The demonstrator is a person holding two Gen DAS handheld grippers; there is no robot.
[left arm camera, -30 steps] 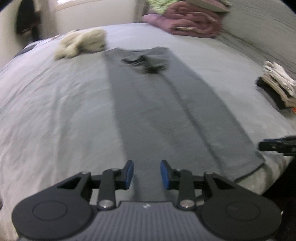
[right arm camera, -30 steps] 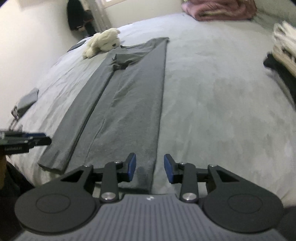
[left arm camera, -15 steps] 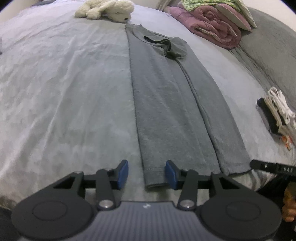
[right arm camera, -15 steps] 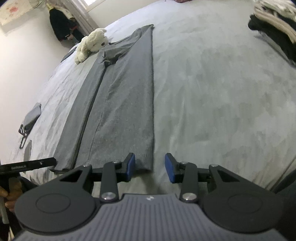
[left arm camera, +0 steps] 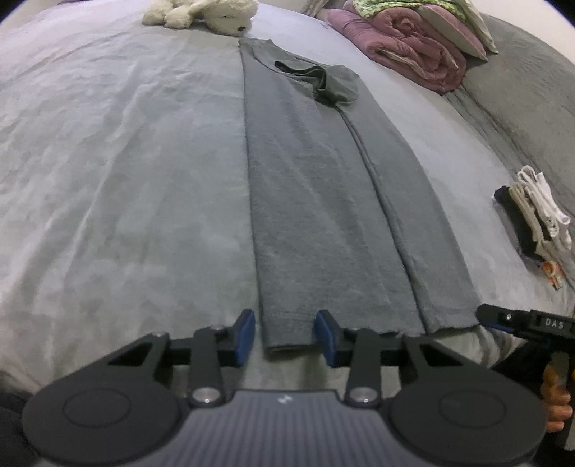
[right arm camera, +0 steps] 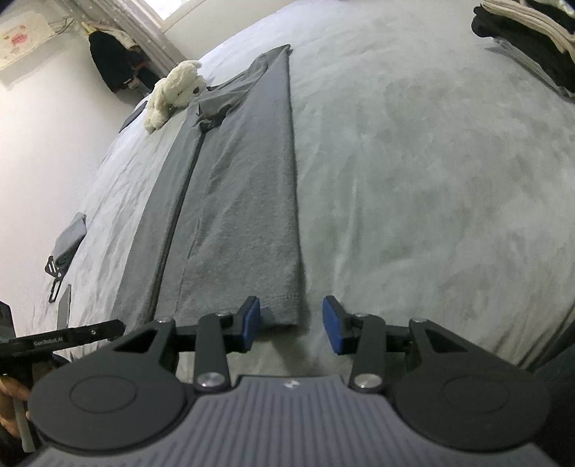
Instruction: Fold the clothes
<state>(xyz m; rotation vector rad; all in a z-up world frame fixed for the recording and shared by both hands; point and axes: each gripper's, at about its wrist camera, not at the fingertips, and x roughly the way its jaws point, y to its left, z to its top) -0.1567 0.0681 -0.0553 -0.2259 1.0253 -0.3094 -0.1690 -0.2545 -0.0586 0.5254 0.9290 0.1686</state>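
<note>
Left claw (left arm camera: 284, 336) and right claw (right arm camera: 291, 323), both gaping empty, are straddling the narrow-folded grey shirt's (left arm camera: 323, 201) 6 o'clock hem corners; judged next: pinching them, folding toward 12

Place: a bedroom at home
Clues: big bed (left arm camera: 107, 179), toy dog (left arm camera: 201, 14), rolled blanket (left arm camera: 406, 54), window (right arm camera: 169, 7)

You face a wide bed (left arm camera: 107, 179) covered in a pale grey sheet, filling most of both views. A grey upholstered headboard (left arm camera: 521, 89) rises at its far right. A white wall (right arm camera: 36, 125) bounds the left side. Daylight enters through a curtained window (right arm camera: 169, 7); dark clothing (right arm camera: 111, 64) hangs beside it.
</note>
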